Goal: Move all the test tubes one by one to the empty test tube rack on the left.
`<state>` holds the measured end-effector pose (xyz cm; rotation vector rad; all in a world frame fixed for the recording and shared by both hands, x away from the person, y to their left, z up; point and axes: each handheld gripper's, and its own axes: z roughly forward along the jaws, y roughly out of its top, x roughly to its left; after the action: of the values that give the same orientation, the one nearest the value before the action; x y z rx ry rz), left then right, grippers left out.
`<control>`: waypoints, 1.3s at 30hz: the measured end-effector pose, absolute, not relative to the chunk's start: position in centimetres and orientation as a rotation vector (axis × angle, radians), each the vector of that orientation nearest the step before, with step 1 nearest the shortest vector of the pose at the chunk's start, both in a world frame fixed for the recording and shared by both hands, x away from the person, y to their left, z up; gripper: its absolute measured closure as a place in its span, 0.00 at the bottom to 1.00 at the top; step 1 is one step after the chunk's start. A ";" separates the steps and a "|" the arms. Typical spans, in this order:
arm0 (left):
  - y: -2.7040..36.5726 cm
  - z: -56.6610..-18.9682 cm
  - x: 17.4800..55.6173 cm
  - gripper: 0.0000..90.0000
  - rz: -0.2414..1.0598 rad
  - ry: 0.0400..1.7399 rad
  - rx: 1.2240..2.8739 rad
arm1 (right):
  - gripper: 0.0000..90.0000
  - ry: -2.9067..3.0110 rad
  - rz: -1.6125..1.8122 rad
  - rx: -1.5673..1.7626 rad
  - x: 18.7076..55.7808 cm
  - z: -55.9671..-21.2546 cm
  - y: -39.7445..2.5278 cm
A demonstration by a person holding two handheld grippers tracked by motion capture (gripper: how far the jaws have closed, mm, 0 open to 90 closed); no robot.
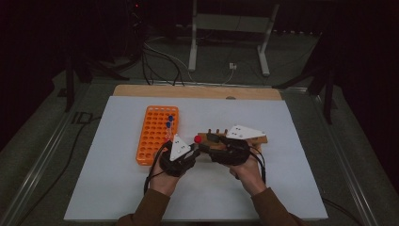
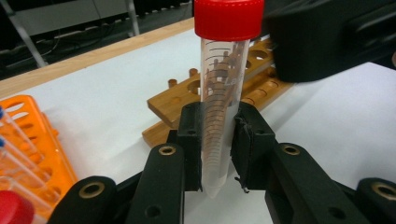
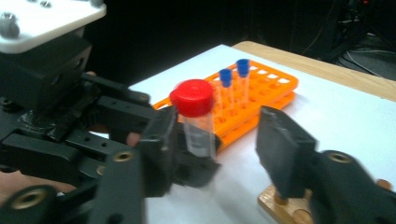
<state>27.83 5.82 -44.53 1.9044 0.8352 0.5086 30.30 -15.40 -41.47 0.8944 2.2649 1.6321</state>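
A clear tube with a red cap stands upright between the jaws of my left gripper, which is shut on its lower half. In the high view the tube's cap shows between the left gripper and the right gripper. In the right gripper view my right gripper is open; the tube stands close to its left jaw and well clear of the right one. A wooden tube rack lies beneath the right gripper, just behind the tube.
An orange tube rack sits left of the grippers on the white sheet and holds blue-capped tubes at its far end. Another red cap shows at its near corner. Beyond the sheet runs the wooden table edge.
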 end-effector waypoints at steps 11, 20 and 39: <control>8.0 -44.4 27.6 0.83 0.520 0.879 1.852 | 0.18 2.174 1.546 0.981 30.6 -42.3 -17.4; 9.8 -44.2 27.3 0.84 0.531 0.878 1.810 | 0.04 2.109 1.529 1.080 30.7 -43.0 -20.1; 12.4 -45.1 27.0 0.84 0.576 0.913 1.807 | 0.00 2.016 1.477 1.166 29.9 -43.9 -24.3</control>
<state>27.00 12.37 -45.12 1.8070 0.9127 0.5757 29.87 -24.34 -43.85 1.1657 2.0164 1.4766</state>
